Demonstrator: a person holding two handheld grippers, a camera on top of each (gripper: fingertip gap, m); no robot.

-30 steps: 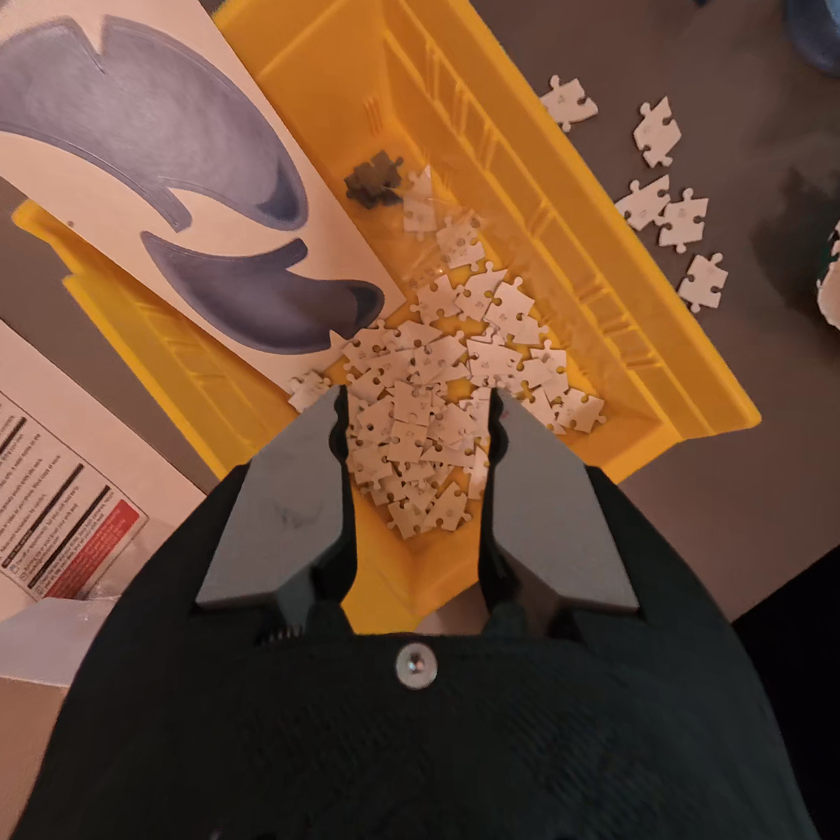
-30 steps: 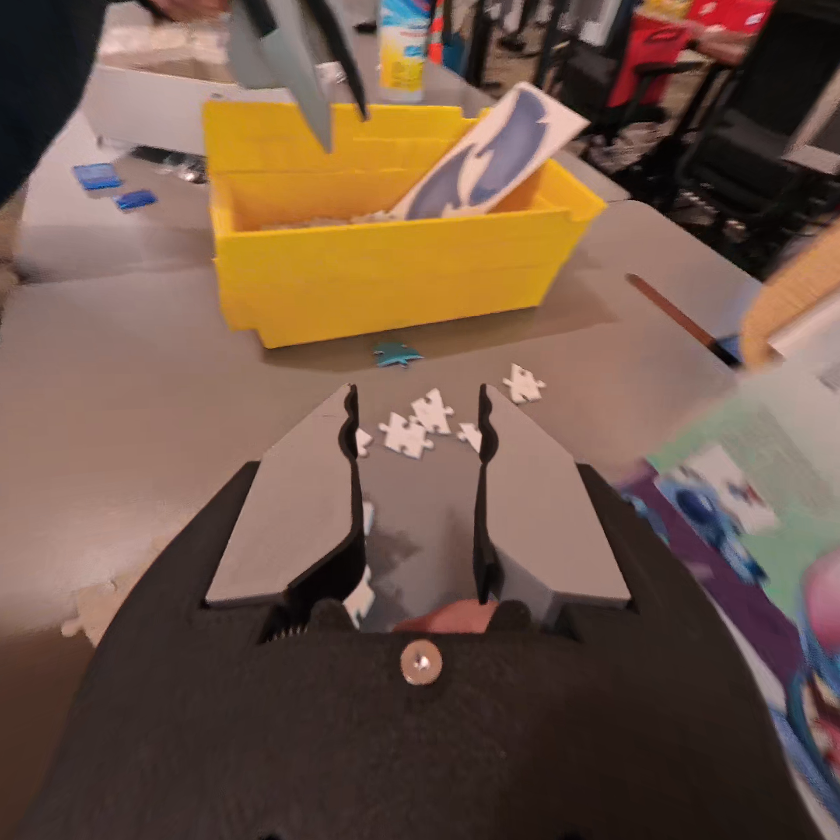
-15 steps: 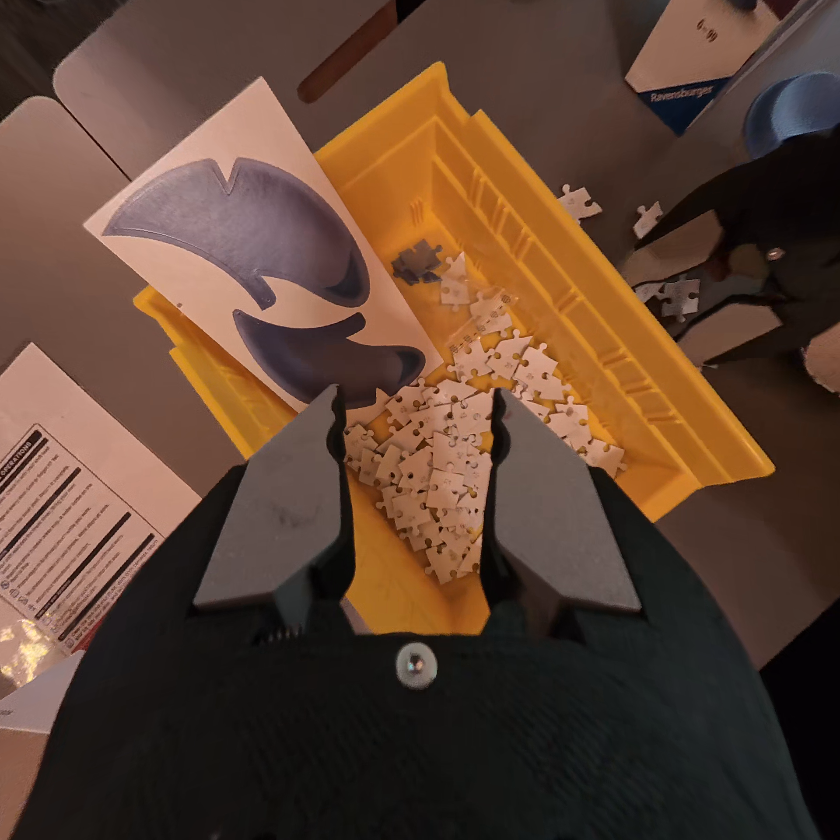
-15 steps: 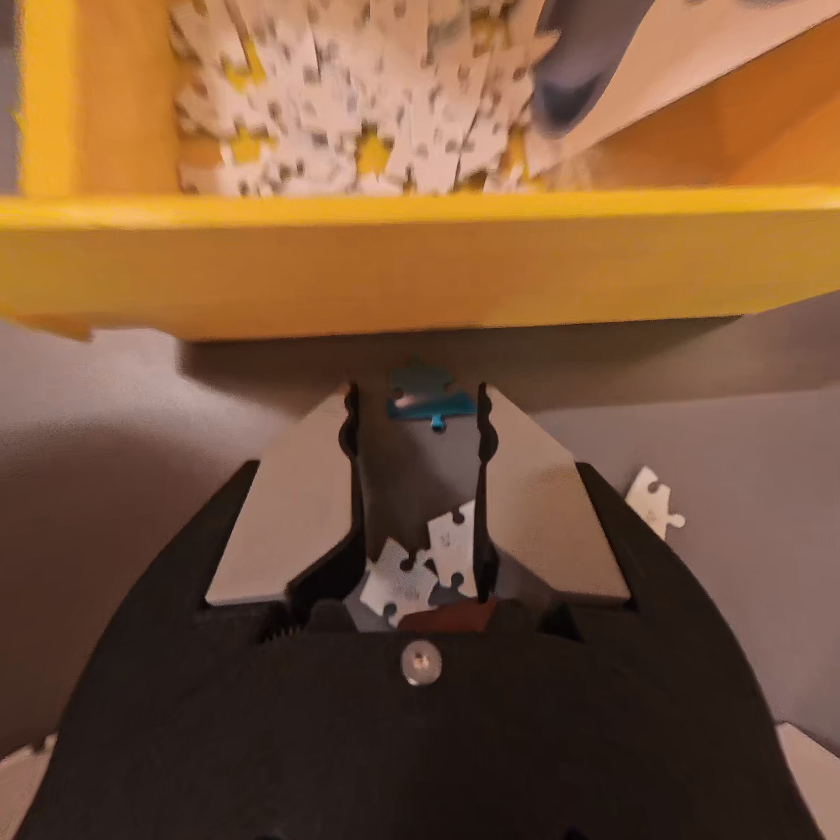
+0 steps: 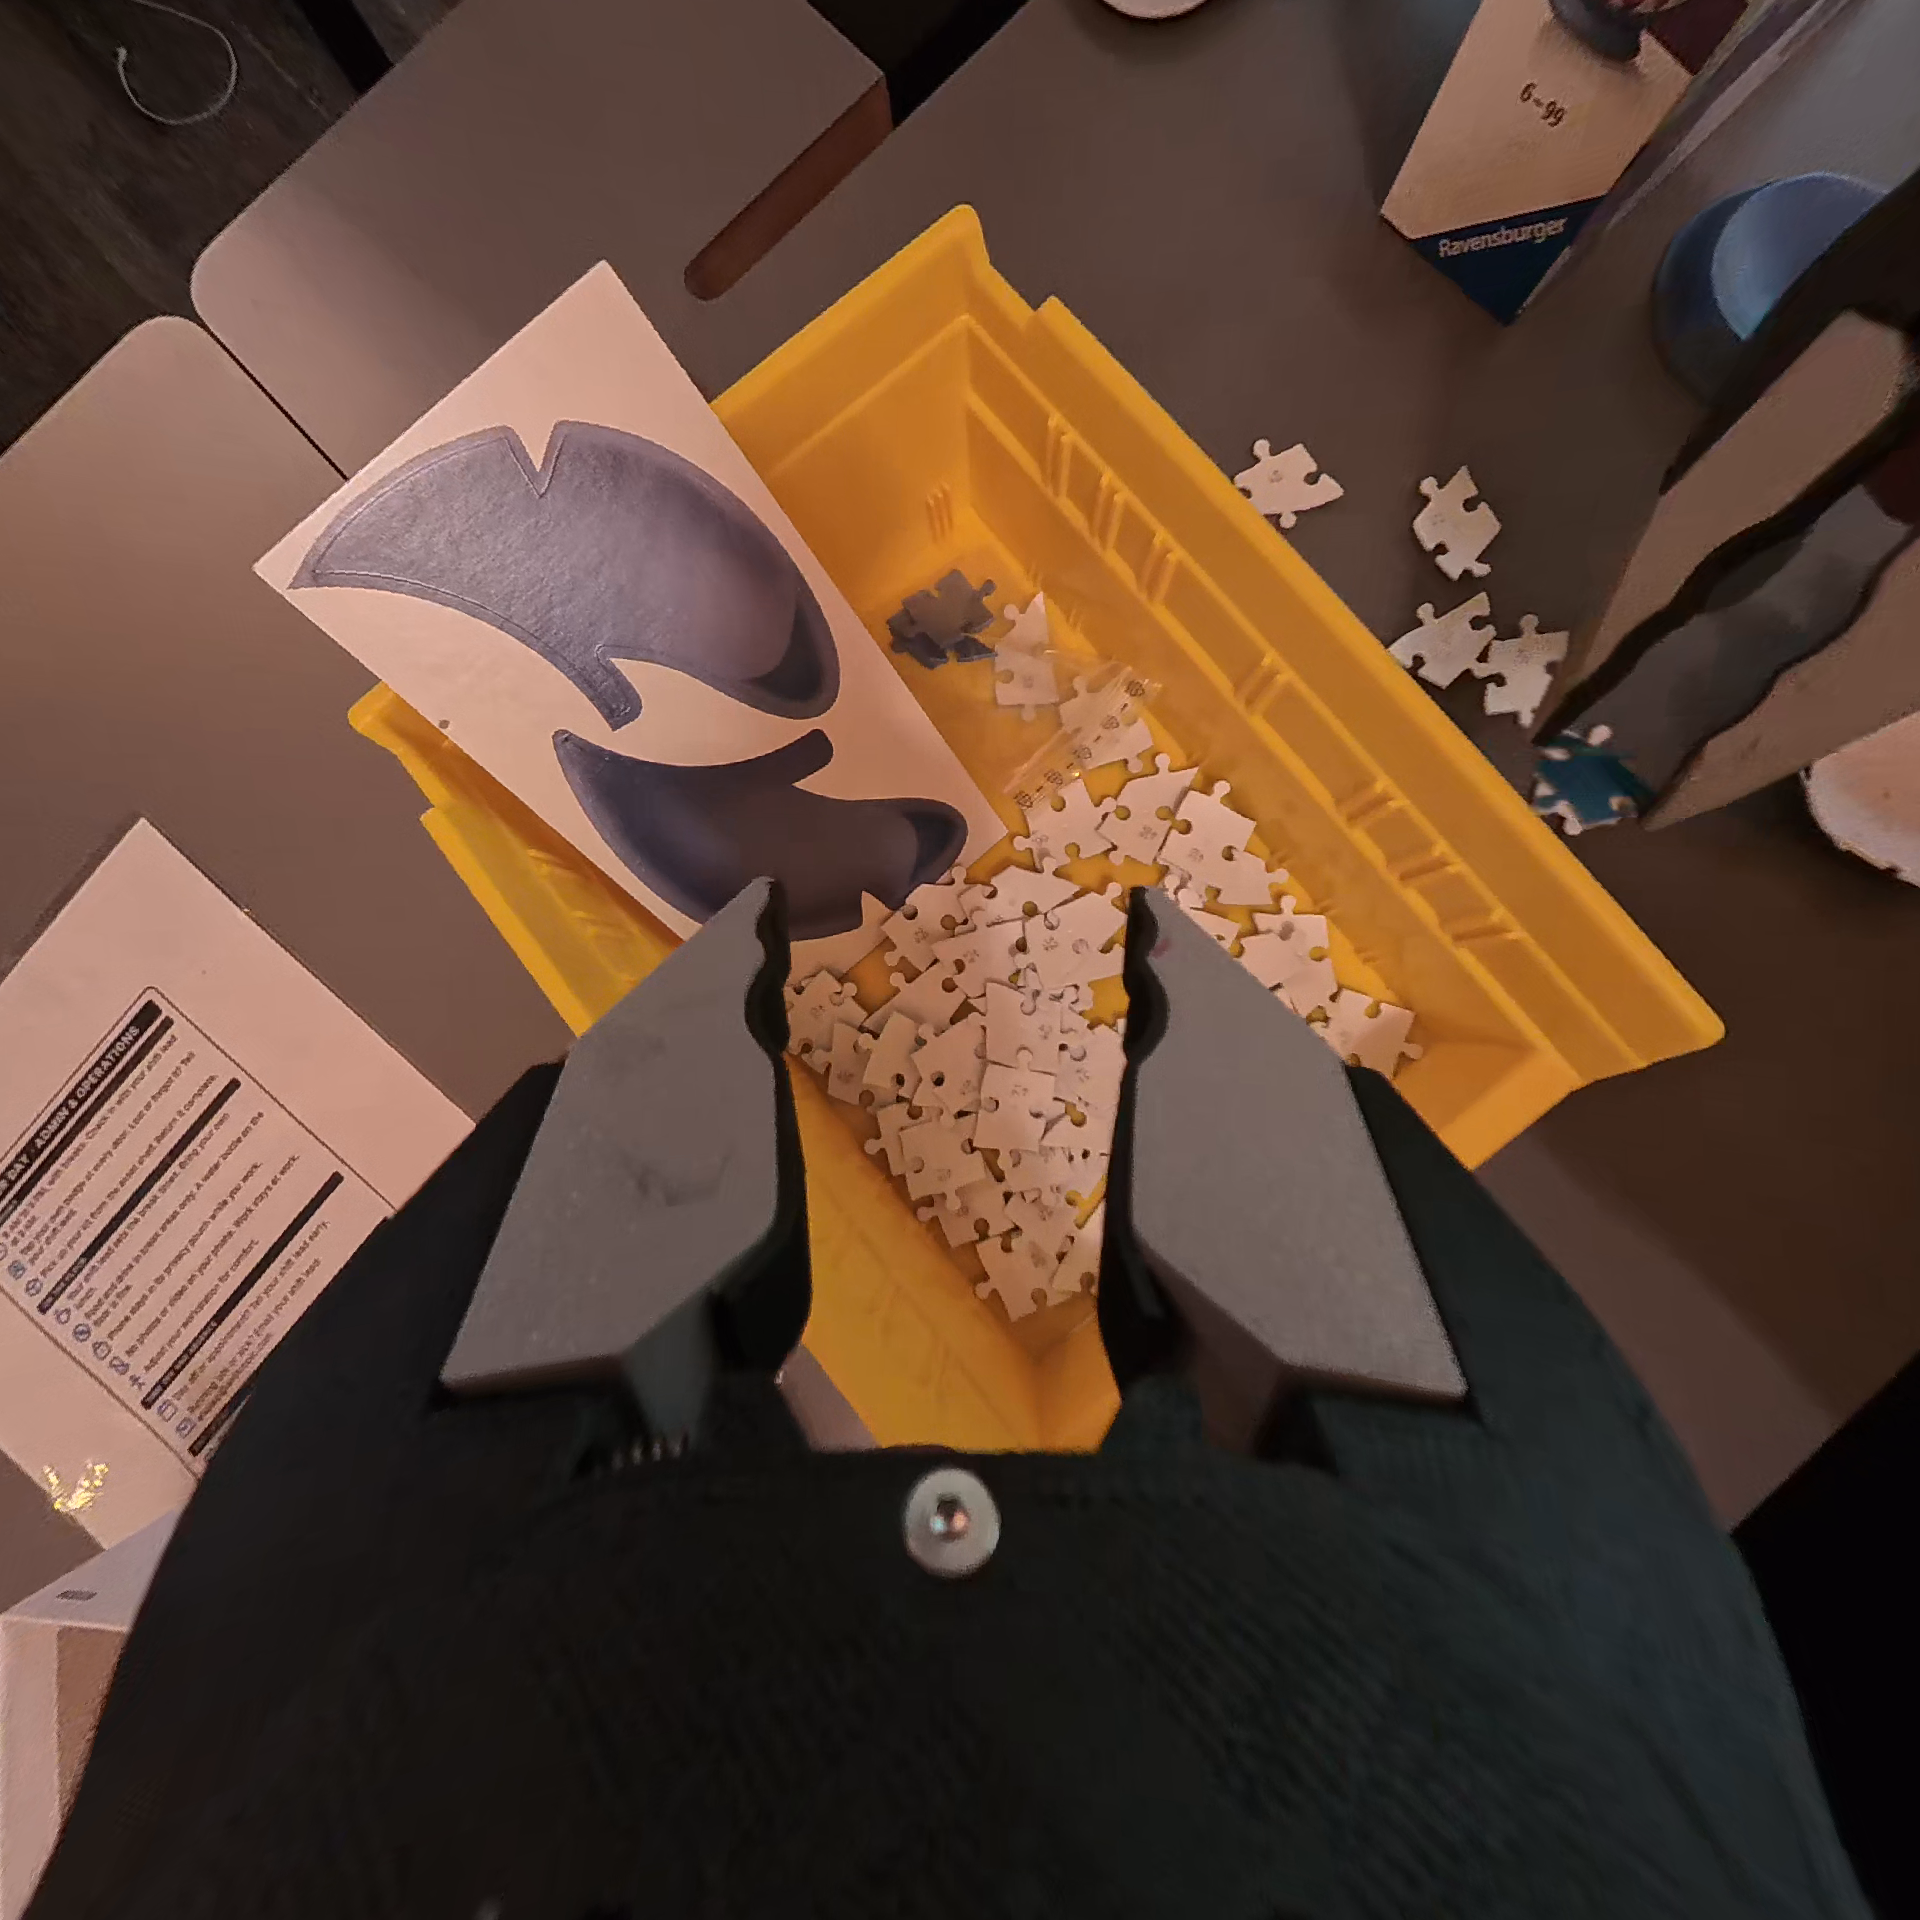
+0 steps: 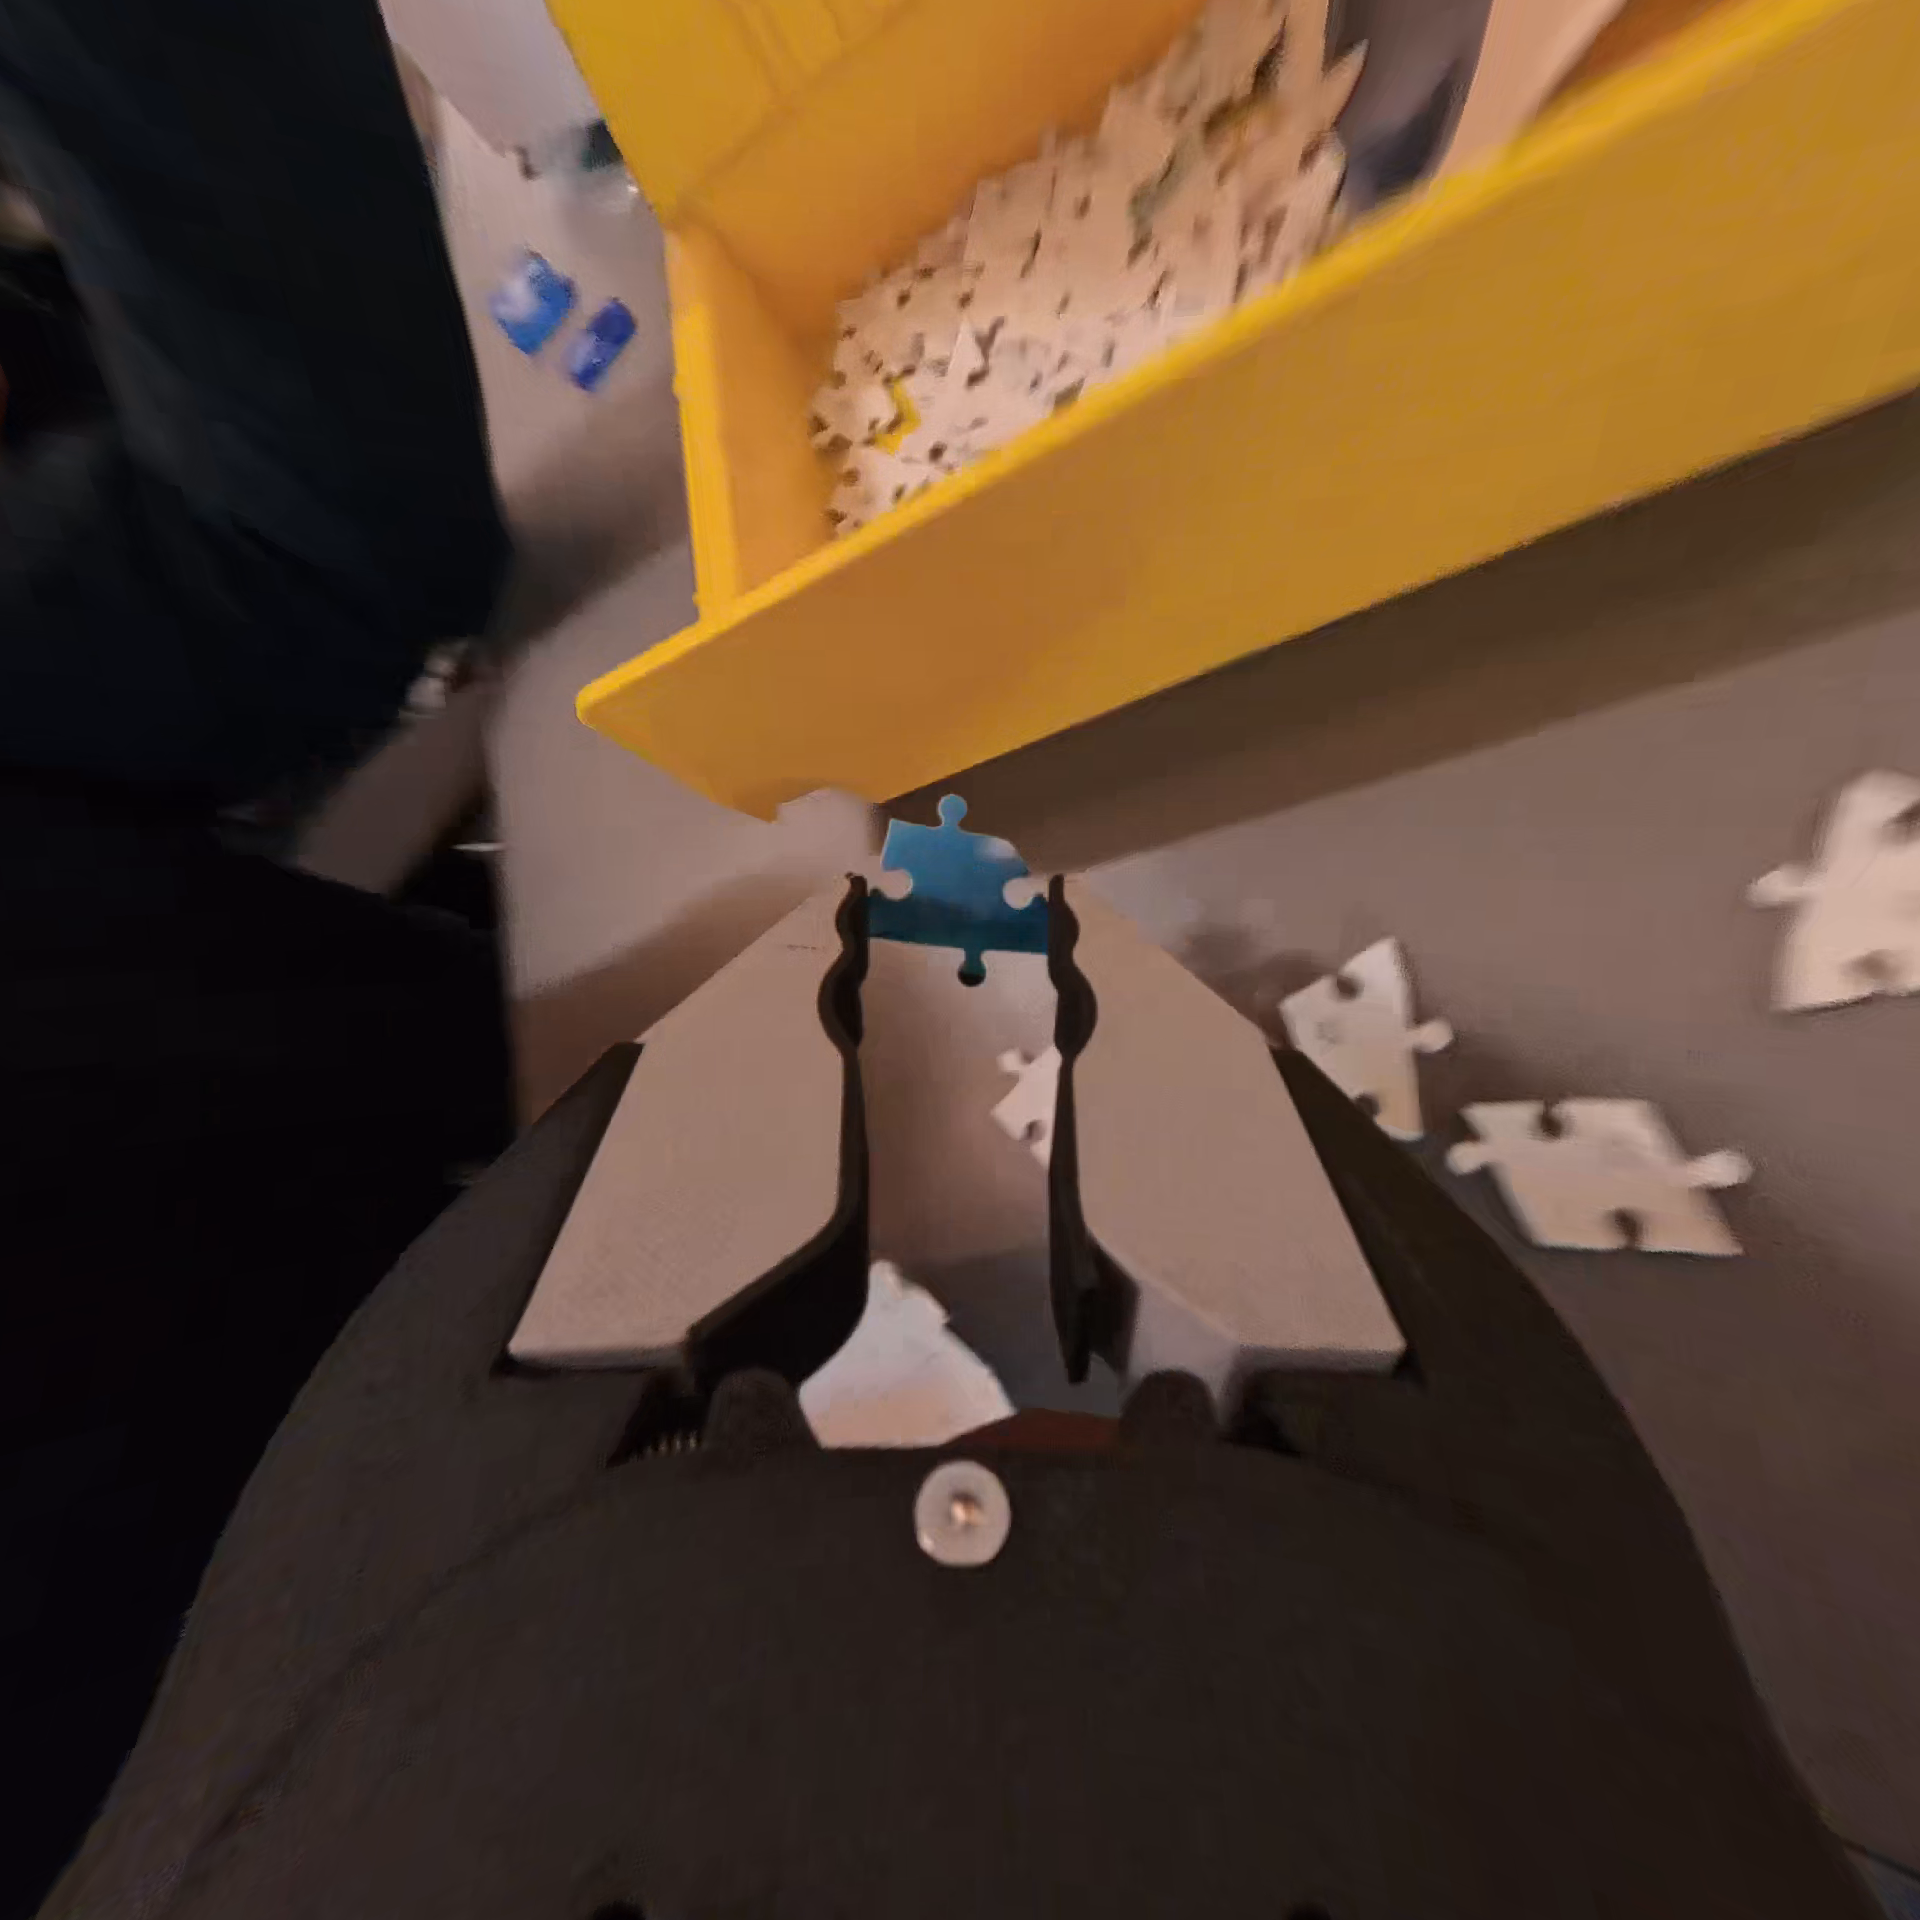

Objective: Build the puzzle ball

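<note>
A yellow bin [image 5: 1351,790] holds a heap of white face-down puzzle pieces [image 5: 1029,1049], a few dark blue pieces [image 5: 940,618] and a card with blue shapes [image 5: 623,665]. My left gripper [image 5: 951,914] hangs open and empty above the heap. My right gripper [image 6: 954,904] is down by the bin's near wall [image 6: 1299,540], its jaws closed in on a blue puzzle piece [image 6: 945,883] held between the tips. The right gripper also shows at the right of the left wrist view [image 5: 1714,675], with the blue piece [image 5: 1584,779] at its tips.
Loose white pieces lie on the grey table beside the bin [image 5: 1455,520] [image 6: 1590,1174]. A puzzle box [image 5: 1507,156] and a blue round thing [image 5: 1766,281] stand at the back right. A printed sheet [image 5: 156,1174] lies at the left. A person's dark sleeve [image 6: 208,416] fills the left.
My left gripper has drawn back higher above the bin, still open. My right gripper has moved down to the blue piece by the bin and its jaws have narrowed onto it.
</note>
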